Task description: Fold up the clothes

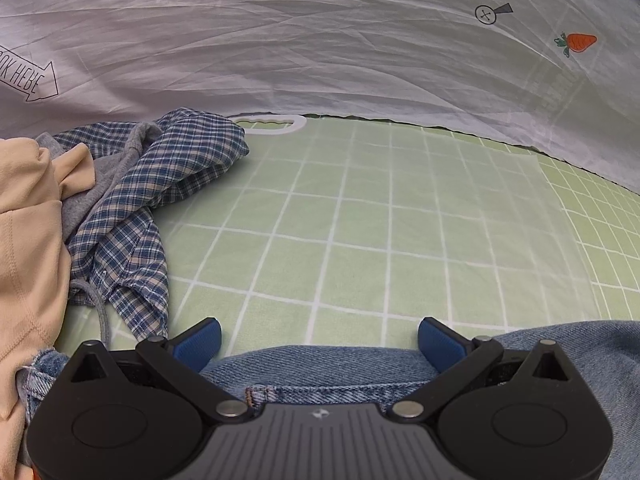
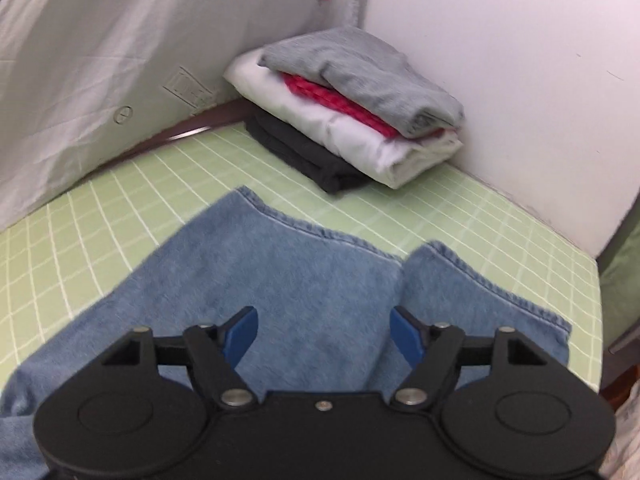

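Jeans (image 2: 280, 280) are spread on the green checked sheet (image 2: 500, 220), both leg hems pointing toward the folded stack (image 2: 344, 112) in the corner; the waistband is seen under the left gripper (image 1: 319, 342), and the legs under the right gripper (image 2: 324, 334). Both sets of jaws are spread wide, nothing pinched between them. Whether a fold has been made in the denim cannot be settled from these views. Risks, as judged: denim is heavy and stiff, so if only the top layer is pinched the lower layer is likely left behind and the fold skewed. The two legs are split apart at the hems, so a grip on one leg alone would drag it off the other. The plaid shirt (image 1: 160, 184), a grey garment and a beige garment (image 1: 28, 240) are heaped just beside the waistband on the left; a grey drawstring (image 1: 100, 312) trails close to the left pad and could be snagged along with the denim. The right view is blurred, so seam alignment is hard to confirm.
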